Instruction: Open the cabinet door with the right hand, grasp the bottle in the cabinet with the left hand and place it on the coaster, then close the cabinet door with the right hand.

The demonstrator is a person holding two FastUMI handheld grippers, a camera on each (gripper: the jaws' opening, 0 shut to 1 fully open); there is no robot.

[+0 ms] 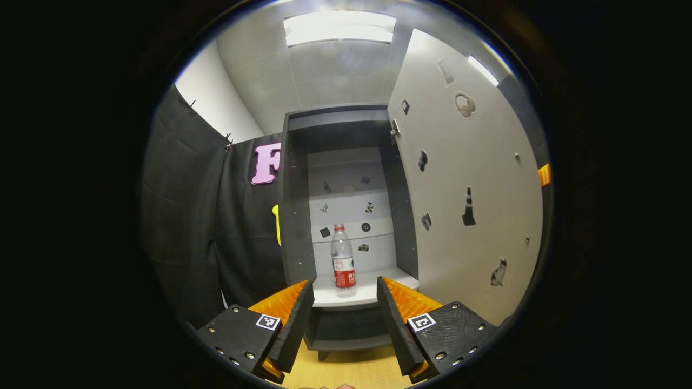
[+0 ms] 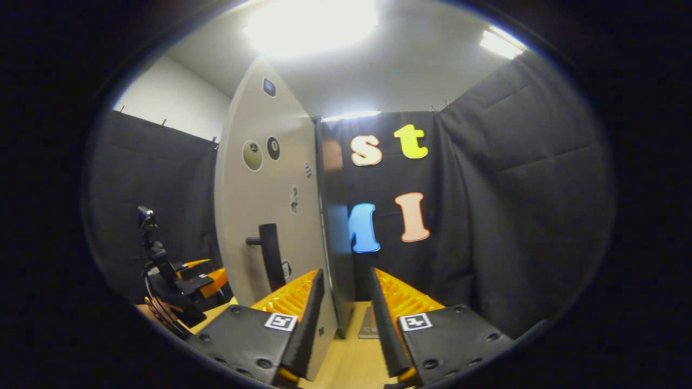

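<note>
Bottle: clear plastic bottle with red label (image 1: 343, 261) stands upright on the grey cabinet's white shelf (image 1: 373, 294), straight ahead of the left hand-held gripper (image 1: 345, 302).
Left hand-held gripper: spread, empty.
Right hand-held gripper (image 2: 346, 294): spread, its fingers either side of the open pale cabinet door's edge (image 2: 330, 237).

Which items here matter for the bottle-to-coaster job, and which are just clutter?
Job items:
- cabinet door, swung open
- bottle, upright on the cabinet shelf
- left gripper, open, facing the bottle
- right gripper, open, straddling the door edge

Just about:
- stickers on door and back panel
- door handle
- tabletop
</note>
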